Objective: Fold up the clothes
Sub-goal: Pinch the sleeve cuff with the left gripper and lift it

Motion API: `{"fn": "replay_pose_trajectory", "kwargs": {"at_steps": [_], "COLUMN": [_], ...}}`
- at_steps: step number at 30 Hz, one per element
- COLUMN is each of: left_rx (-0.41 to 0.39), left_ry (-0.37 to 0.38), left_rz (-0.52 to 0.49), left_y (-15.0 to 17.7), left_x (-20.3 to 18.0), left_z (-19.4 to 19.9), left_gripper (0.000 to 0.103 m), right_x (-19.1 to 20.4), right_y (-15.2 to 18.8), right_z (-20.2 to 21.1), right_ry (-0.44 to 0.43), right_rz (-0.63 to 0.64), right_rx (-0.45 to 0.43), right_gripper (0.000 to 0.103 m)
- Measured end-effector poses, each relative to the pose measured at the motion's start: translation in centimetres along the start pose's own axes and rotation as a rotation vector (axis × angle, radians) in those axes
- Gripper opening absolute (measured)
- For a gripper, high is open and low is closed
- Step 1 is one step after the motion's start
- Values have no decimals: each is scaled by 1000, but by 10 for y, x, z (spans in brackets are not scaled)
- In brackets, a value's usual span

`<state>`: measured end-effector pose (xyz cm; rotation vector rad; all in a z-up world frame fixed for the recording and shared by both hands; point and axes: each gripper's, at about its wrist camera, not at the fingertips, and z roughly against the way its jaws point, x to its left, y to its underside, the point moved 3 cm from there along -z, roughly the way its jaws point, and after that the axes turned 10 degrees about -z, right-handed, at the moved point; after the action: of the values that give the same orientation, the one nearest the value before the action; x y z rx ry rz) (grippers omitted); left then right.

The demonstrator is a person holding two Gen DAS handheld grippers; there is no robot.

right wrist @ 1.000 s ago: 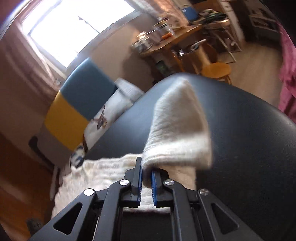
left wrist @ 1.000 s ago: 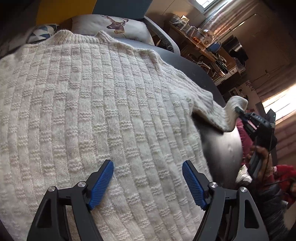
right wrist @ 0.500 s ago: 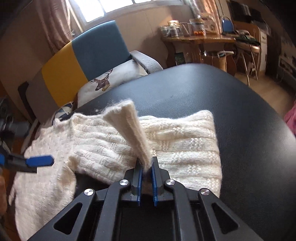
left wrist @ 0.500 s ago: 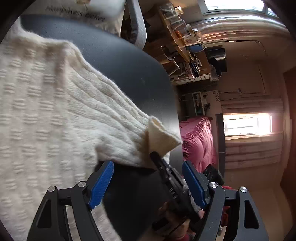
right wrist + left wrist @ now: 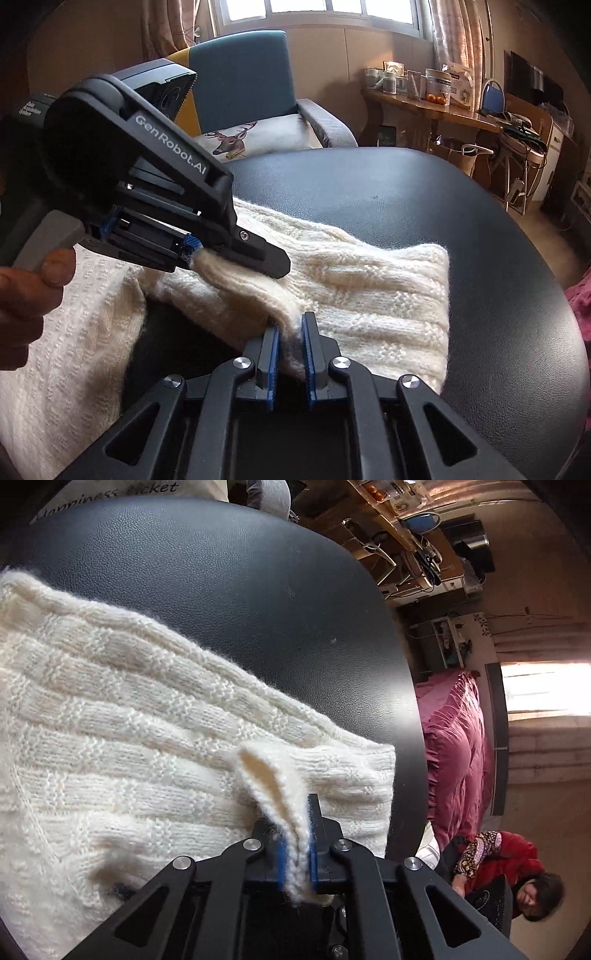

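Right wrist view: my left fingers [image 5: 192,254] and right fingers [image 5: 290,354] each pinch the sleeve [image 5: 369,295] edge of the sweater [image 5: 110,738] lying on the black surface [image 5: 443,192], presumably to carry it over flat.

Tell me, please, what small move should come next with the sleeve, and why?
Probably carry the sleeve inward over the sweater's body. Both the left gripper and the right gripper are shut on its near edge, lifting it slightly, while the rest lies flat on the black table.
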<state>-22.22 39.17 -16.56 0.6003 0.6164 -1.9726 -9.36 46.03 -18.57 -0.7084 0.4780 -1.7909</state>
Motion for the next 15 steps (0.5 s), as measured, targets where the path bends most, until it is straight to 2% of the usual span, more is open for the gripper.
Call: {"fn": "replay_pose_trajectory", "kwargs": {"at_steps": [2,3,7,10,12,14,15], "left_rx": [-26,-44,-165,-257,-314,-361,-383], "left_ry": [5,9,57,61,52,47,44], "left_rz": [-17,-25,-31,-55,-79,-87,-91], "left_y": [1,0,-15,-31,-37,-41,-42], "left_x": [-4,-7,-19,-26,-30,-30,-29], "left_z": [6,12,56,105,139,171,187], "left_gripper": [7,7,7,7,7,7,7], "right_x": [-1,-2,-5,-9,-12,-16,-18], "right_y": [-3,-1,11,18,23,27,29], "right_z": [-1,-1,-3,-3,-2,-1,-1], "right_ry": [0,-46,-315,-517,-652,-786,-854], "right_rz": [-11,-66,-374,-606,-760,-914,-992], "right_rx": [3,1,-12,-22,-29,-36,-39], "right_gripper": [21,22,30,40,57,67,82]}}
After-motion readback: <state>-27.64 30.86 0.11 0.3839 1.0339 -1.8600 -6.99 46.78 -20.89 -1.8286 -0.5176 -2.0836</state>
